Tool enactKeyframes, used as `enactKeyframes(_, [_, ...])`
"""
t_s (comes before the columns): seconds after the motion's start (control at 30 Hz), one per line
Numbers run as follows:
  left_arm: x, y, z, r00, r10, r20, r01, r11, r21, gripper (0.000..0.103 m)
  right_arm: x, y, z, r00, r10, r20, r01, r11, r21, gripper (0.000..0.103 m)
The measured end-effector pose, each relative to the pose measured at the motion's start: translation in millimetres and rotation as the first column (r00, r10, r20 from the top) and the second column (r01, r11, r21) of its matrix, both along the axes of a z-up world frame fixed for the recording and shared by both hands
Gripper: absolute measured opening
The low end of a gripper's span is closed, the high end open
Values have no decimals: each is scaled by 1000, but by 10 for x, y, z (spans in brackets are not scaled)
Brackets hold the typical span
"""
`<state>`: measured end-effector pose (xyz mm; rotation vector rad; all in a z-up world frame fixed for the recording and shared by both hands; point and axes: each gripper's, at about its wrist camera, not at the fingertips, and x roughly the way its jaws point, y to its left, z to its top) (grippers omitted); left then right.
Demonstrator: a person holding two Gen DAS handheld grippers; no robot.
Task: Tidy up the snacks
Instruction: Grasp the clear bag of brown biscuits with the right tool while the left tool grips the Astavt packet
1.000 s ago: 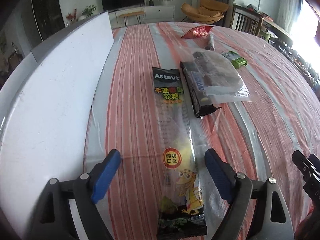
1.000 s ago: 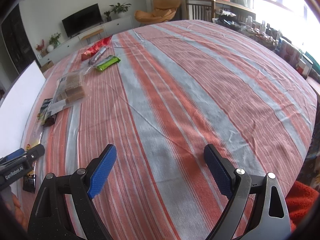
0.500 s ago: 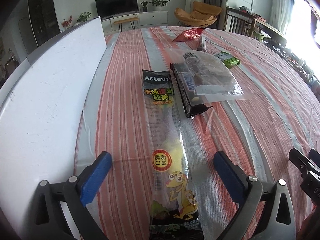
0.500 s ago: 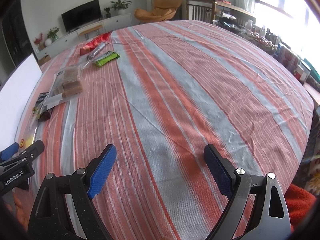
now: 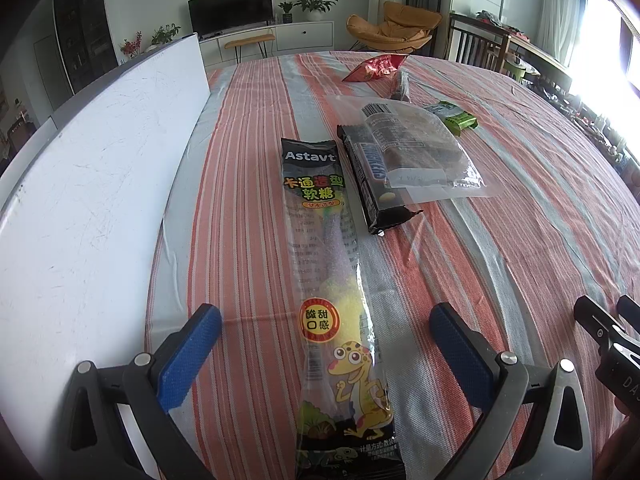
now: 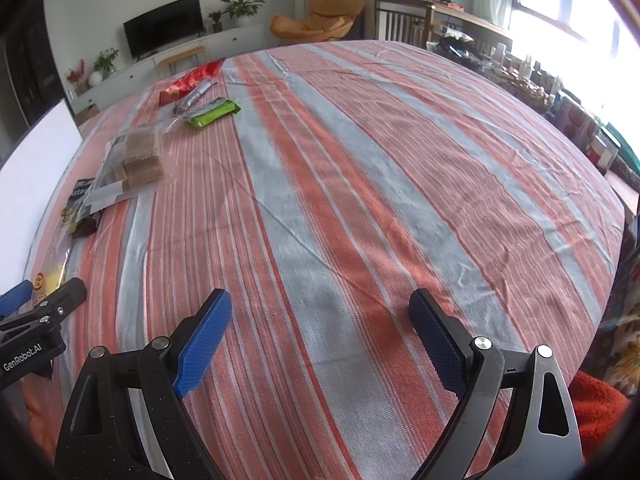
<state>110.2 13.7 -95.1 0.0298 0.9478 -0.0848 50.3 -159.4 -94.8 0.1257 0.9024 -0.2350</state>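
A long gummy candy packet with a yellow lizard (image 5: pixel 332 280) lies on the striped tablecloth, running between my left gripper's (image 5: pixel 326 344) open fingers. Beside it lie a dark Snickers bar (image 5: pixel 372 176) and, partly over it, a clear bag of brown cakes (image 5: pixel 412 148). Farther back are a green packet (image 5: pixel 460 120), a thin dark stick packet (image 5: pixel 402 86) and a red bag (image 5: pixel 374 68). My right gripper (image 6: pixel 320 332) is open and empty over bare cloth; the snacks show at its far left, with the cake bag (image 6: pixel 136 160) and the green packet (image 6: pixel 214 112).
A white board (image 5: pixel 92 184) stands along the table's left edge. The striped tablecloth (image 6: pixel 360 180) spreads wide to the right. The left gripper's body shows at the left edge of the right wrist view (image 6: pixel 36 332). Chairs and shelves stand beyond the table.
My left gripper has opened wider and pulled back a little over the candy packet. My right gripper has hardly moved.
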Motion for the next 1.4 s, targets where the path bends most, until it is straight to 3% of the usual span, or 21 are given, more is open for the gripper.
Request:
enactKeyframes(0.3, [2, 0, 2, 1000, 0, 0, 0, 1000, 0, 103, -6, -14, 7, 1000, 2, 4, -2, 1000, 16, 93])
enactKeyframes(0.37, [-1, 0, -1, 1000, 0, 0, 0, 1000, 0, 103, -58, -136, 52, 999, 4, 41, -10, 991, 130, 92])
enactKeyframes(0.43, [-1, 1, 0, 1000, -1, 0, 1, 1000, 0, 103, -136, -374, 102, 993, -24, 117, -15, 947, 320, 91])
enactKeyframes(0.5, [-1, 0, 0, 1000, -1, 0, 1, 1000, 0, 103, -84, -529, 189, 991, -61, 117, 14, 932, 362, 92])
enactKeyframes(0.67, [-1, 2, 0, 1000, -1, 0, 1, 1000, 0, 103, 516, -296, 553, 975, 170, 141, -207, 926, 316, 92])
enactKeyframes(0.83, [-1, 3, -1, 1000, -1, 0, 1, 1000, 0, 103, 1310, 447, 563, 896, 440, 56, -436, 852, 292, 91])
enactKeyframes(1.03, [-2, 3, -2, 1000, -1, 0, 1, 1000, 0, 103, 1868, 918, 64, 888, 433, -157, -380, 881, 284, 90])
enactKeyframes(1.07, [-2, 3, -2, 1000, -1, 0, 1, 1000, -1, 103, 1851, 908, 91, 898, 424, -116, -385, 886, 259, 84])
enactKeyframes(1.17, [0, -4, 6, 1000, -2, 0, 2, 1000, -1, 103, 1785, 732, 119, 906, 409, -109, -364, 884, 294, 49])
enactKeyframes(1.27, [2, -8, 8, 1000, -2, 0, 2, 1000, -1, 103, 1620, 463, 172, 922, 371, -113, -315, 886, 340, 41])
enactKeyframes(1.4, [3, -9, 9, 1000, -2, 0, 2, 1000, -1, 103, 1085, 112, 278, 939, 332, -93, -295, 914, 278, 36])
